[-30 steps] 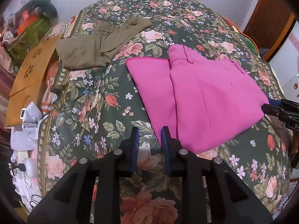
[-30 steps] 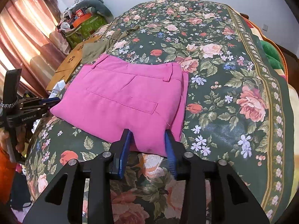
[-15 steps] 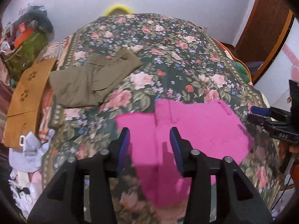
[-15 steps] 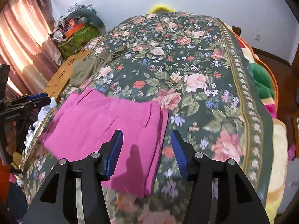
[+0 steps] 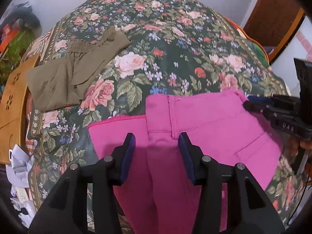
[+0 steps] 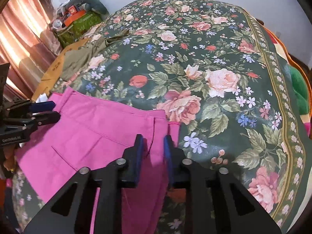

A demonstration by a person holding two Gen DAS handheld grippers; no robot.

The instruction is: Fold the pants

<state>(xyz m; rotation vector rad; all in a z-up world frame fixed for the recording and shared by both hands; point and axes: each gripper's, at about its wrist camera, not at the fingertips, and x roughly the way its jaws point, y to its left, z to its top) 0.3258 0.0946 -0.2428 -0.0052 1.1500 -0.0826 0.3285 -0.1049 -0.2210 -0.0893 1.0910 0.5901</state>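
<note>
- left wrist view: the pink pants (image 5: 195, 120) lie folded on the floral bedspread (image 5: 165, 44), right under and ahead of the left gripper (image 5: 157, 146). its jaws stand spread, straddling the raised band of cloth where the upper layer sits on the lower one, and i can't see the pads pressing on anything.
- same view: the long side of the folded pants runs left to right across the picture, with the waistband edge at the far side. the right gripper (image 5: 253, 105) pokes in from the right at the far right corner of the cloth.
- olive pants (image 5: 64, 78) lie well apart, up left on the bed.
- right wrist view: the right gripper (image 6: 153, 146) sits over the right-hand end of the pants (image 6: 93, 128). its jaws have just been closing and stand narrow with the pink edge between them; can't tell if it's truly pinched yet.
- here the left gripper (image 6: 44, 110) shows at the far left corner of the pants, so each hand has its own end and neither is clearly nearer. my guess is the next fold goes across that long side.
</note>
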